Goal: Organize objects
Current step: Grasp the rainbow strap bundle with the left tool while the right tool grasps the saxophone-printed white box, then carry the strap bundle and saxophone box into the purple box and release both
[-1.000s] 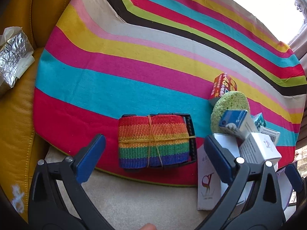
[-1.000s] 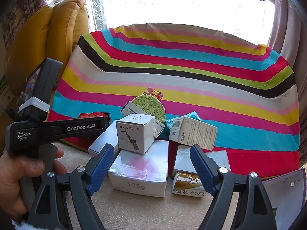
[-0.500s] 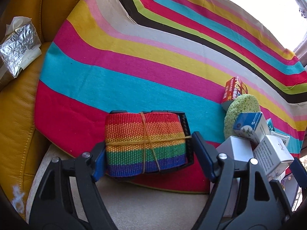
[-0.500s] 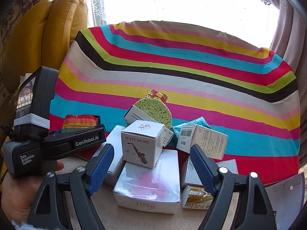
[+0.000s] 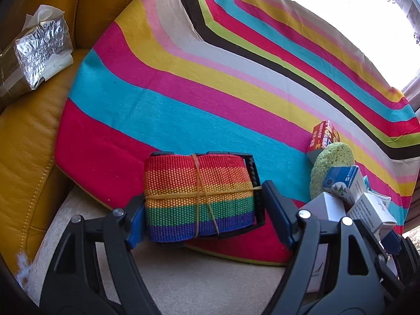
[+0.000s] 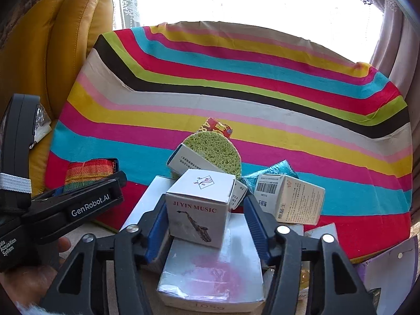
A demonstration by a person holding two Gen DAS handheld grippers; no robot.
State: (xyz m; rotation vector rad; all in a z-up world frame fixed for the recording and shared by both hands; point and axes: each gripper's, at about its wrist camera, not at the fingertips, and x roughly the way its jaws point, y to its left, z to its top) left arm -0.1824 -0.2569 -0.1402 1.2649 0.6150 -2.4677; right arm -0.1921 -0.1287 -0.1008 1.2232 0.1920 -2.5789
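A rainbow woven strap bundle (image 5: 199, 197), tied with a rubber band, lies at the near edge of the striped cushion (image 5: 183, 105). My left gripper (image 5: 207, 214) is open with its jaws on either side of the bundle, the left pad touching or nearly touching it. The bundle also shows in the right wrist view (image 6: 86, 170). My right gripper (image 6: 207, 225) is open around a white "JI YIN MUSIC" box (image 6: 199, 207) that sits on a larger white box (image 6: 212, 278). The left pad is close to the box and the right pad stands apart.
A green sponge (image 6: 215, 152), a red pack (image 6: 219, 127), a barcode box (image 6: 288, 199) and other small boxes are piled behind. A foil-wrapped packet (image 5: 39, 47) lies on the yellow leather sofa (image 5: 26, 157). A purple folder (image 6: 388, 270) is at the right.
Both grippers moved forward. The left jaws now flank the rainbow bundle and have narrowed. The right jaws now flank the music box and have narrowed.
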